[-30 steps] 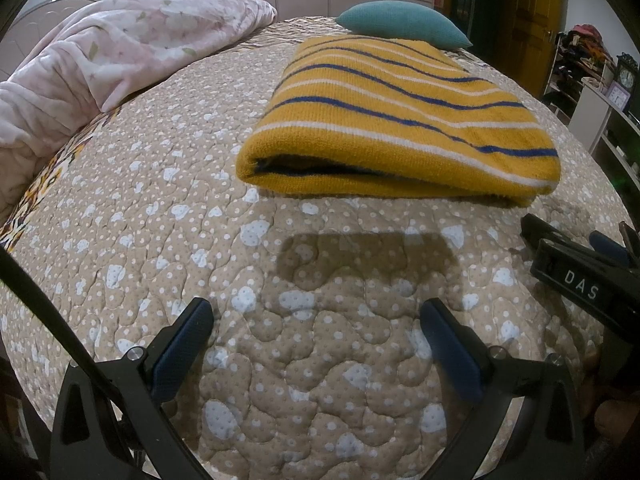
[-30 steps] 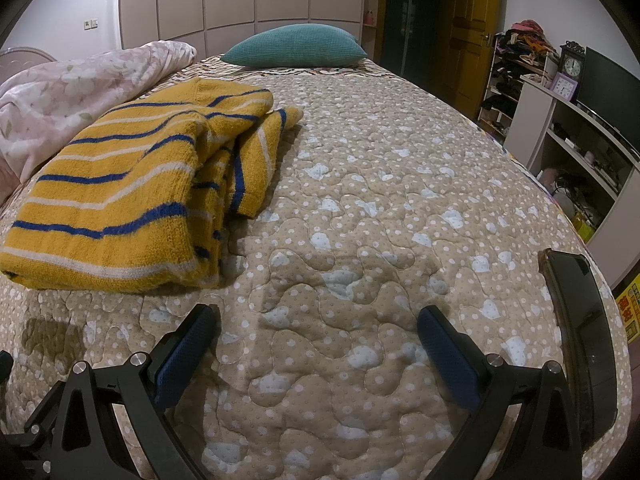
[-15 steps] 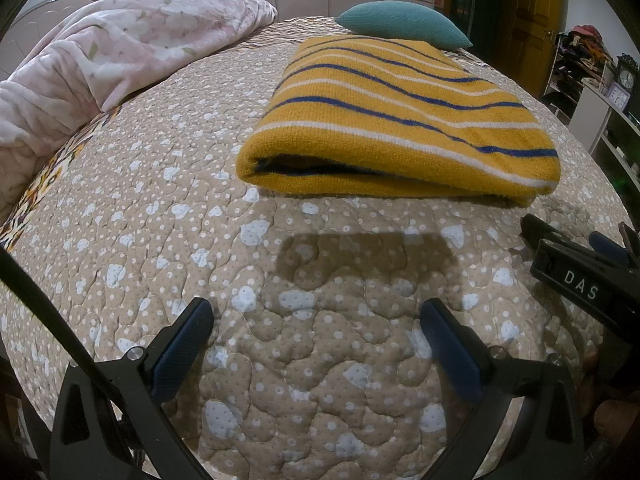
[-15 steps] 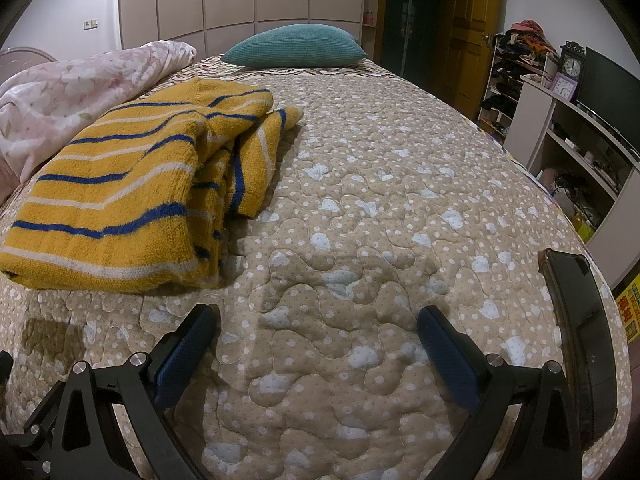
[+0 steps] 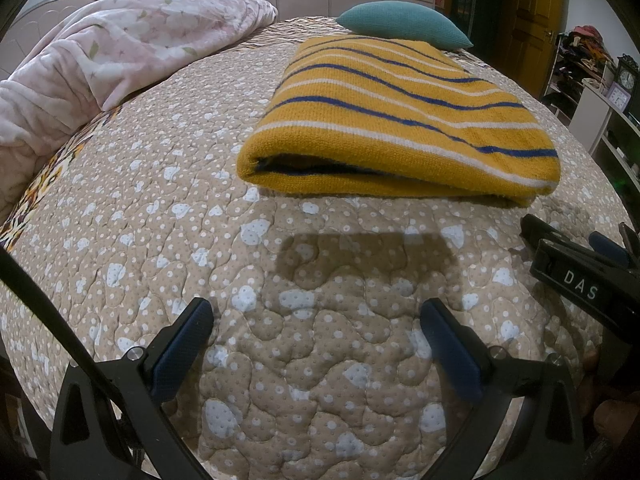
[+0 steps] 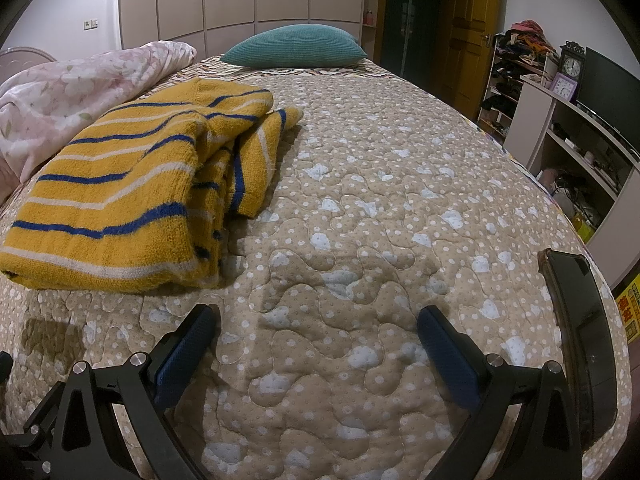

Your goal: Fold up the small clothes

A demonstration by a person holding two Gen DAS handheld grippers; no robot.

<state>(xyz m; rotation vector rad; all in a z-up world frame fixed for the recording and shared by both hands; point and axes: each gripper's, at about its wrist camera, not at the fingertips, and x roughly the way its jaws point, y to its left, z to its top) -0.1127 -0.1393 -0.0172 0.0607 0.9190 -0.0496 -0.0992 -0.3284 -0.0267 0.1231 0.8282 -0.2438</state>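
A folded yellow sweater with blue and white stripes lies flat on the beige quilted bed. In the right wrist view the sweater is at the left, with a sleeve edge sticking out on its right side. My left gripper is open and empty, low over the quilt, a short way in front of the sweater's folded edge. My right gripper is open and empty, over bare quilt to the right of the sweater. The right gripper's body shows at the right edge of the left wrist view.
A pink floral duvet is heaped along the bed's left side. A teal pillow lies at the head. A black phone lies on the quilt near the right edge. Shelves, clocks and a television stand to the right.
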